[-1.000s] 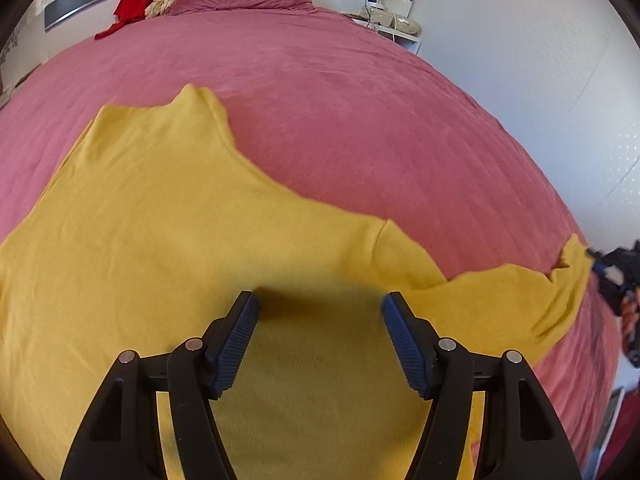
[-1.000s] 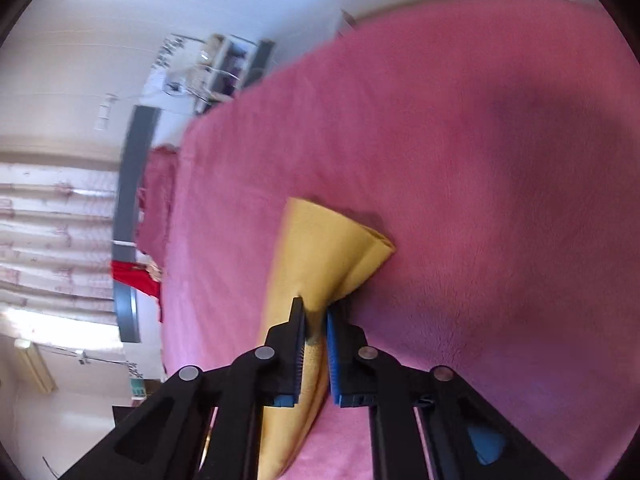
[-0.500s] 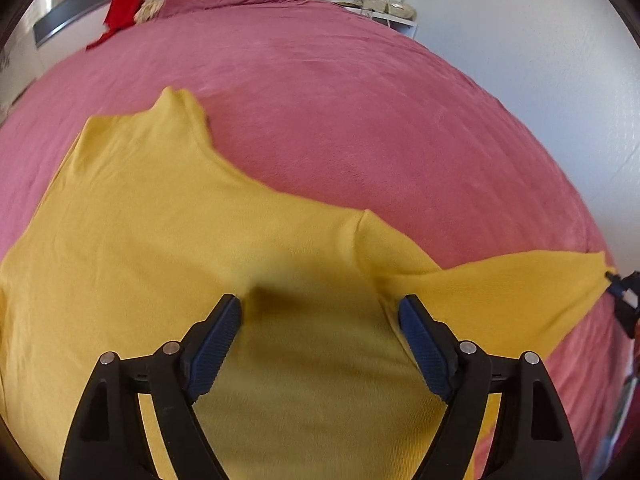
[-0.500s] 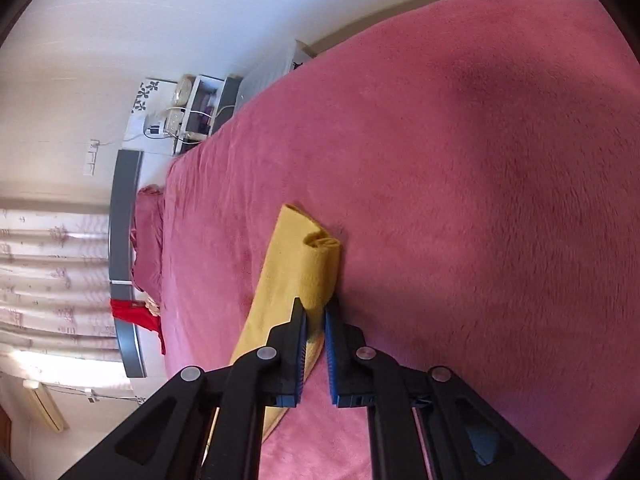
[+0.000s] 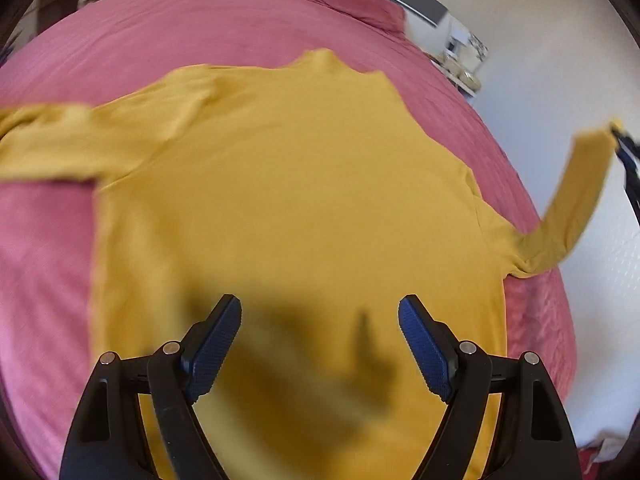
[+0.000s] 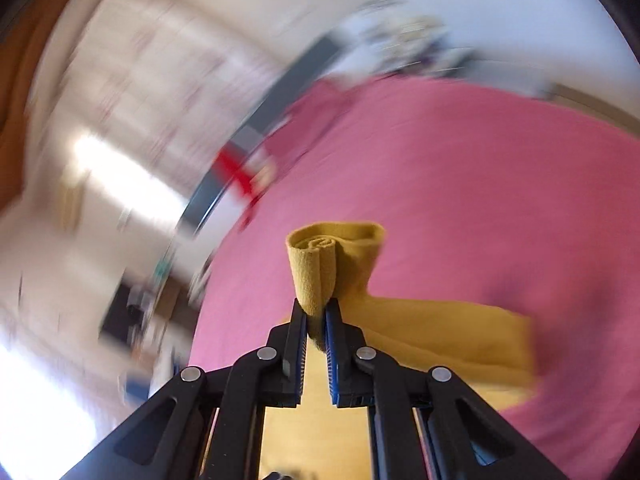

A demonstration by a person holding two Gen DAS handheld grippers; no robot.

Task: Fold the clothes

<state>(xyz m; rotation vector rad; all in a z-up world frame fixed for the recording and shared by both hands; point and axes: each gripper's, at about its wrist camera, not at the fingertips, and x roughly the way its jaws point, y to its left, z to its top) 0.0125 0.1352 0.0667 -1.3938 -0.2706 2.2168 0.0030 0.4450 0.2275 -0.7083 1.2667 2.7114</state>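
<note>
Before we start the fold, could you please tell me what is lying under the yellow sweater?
The yellow sweater lies spread on the pink bedspread, which shows all around it. Whatever is beneath its body is covered. One sleeve is lifted off the bed by the right tongs.

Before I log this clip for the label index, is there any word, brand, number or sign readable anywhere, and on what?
None can be read.
yellow sweater: plain, no print or tag showing.
pink bedspread: plain.
nightstand clutter: a dark pattern on something there, too small and blurred to tell whether it is writing.
Right wrist view: the room behind the bed is smeared by motion; nothing legible.
</note>
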